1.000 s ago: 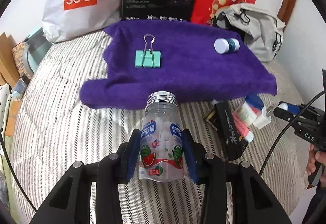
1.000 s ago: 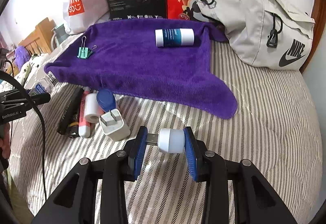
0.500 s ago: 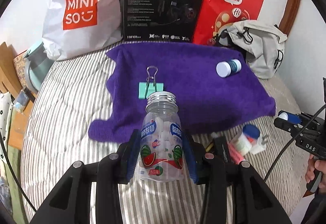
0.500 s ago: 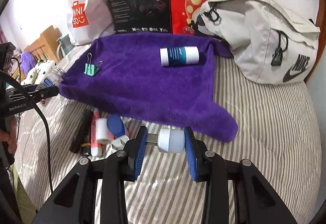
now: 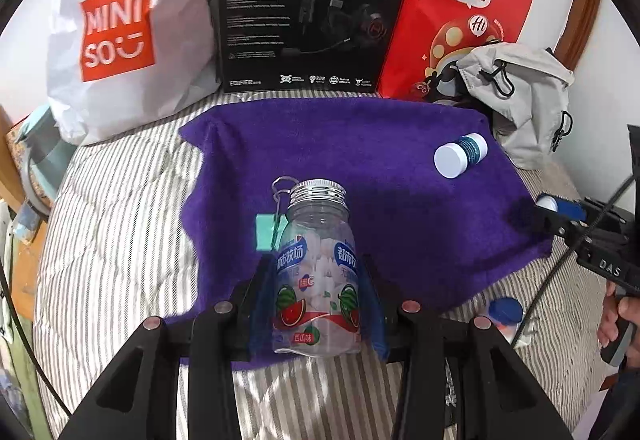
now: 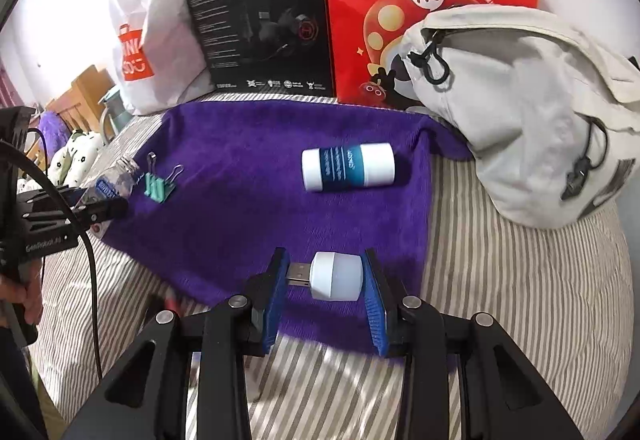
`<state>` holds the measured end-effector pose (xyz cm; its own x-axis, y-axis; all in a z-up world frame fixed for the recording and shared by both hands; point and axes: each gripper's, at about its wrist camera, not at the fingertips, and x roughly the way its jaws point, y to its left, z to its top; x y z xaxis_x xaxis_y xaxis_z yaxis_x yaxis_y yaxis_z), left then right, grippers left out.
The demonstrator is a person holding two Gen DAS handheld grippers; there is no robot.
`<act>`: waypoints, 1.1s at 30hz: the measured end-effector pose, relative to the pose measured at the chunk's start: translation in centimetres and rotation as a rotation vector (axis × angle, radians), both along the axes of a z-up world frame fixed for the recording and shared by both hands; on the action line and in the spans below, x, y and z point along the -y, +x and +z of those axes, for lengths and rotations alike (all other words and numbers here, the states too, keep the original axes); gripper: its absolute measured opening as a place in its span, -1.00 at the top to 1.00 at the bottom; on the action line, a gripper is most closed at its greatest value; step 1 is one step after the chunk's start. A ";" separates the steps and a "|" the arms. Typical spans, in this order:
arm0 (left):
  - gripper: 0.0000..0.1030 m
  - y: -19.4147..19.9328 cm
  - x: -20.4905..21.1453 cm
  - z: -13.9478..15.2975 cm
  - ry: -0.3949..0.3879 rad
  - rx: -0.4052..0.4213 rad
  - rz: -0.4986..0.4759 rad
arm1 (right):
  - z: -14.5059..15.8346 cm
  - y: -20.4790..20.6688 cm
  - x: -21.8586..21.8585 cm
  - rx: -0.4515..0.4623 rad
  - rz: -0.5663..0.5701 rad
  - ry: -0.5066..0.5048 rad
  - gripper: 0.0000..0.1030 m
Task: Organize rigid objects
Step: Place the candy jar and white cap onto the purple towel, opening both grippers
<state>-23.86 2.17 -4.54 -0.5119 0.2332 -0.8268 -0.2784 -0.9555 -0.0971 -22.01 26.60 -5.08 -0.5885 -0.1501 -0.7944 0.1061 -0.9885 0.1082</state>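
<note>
Left gripper point(image 5: 316, 300) clamped on clear plastic watermelon-label candy bottle with silver screw cap point(image 5: 316, 272), held upright over near-left edge of purple fleece towel point(image 5: 360, 144). Mint-green binder clip point(image 6: 159, 187) lies on towel just behind bottle. White-and-teal cylindrical tube point(image 6: 347, 167) lies sideways mid-towel. Right gripper point(image 6: 326, 292) pinches small white USB night-light plug point(image 6: 330, 276) end to end above towel's near edge.

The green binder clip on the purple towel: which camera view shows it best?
The right wrist view: the green binder clip lies fully visible on the purple towel. In the left wrist view, the held candy bottle hides most of it.
</note>
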 end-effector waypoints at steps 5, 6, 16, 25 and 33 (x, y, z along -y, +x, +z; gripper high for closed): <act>0.24 -1.7 -1.5 -1.0 -0.005 0.031 -0.021 | -1.3 -2.2 0.1 0.025 -0.001 0.015 0.30; 0.24 -1.9 -1.8 -1.4 -0.011 0.036 -0.025 | -1.5 -2.4 0.2 0.029 0.001 0.017 0.30; 0.24 -2.4 -3.4 -3.3 -0.034 0.062 -0.064 | -3.6 -3.5 1.1 0.060 0.025 0.065 0.30; 0.24 -2.0 -2.9 -3.3 -0.079 0.070 -0.061 | -4.2 -3.6 2.0 0.062 0.050 0.103 0.30; 0.24 -2.3 -3.4 -3.7 -0.112 0.049 -0.071 | -4.4 -3.6 2.1 0.043 0.054 0.102 0.29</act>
<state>-26.15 5.56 -8.23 -0.4561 0.1723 -0.8731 -0.3429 -0.9394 -0.0063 -25.60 24.53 -9.44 -0.5470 -0.0978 -0.8314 0.1570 -0.9875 0.0128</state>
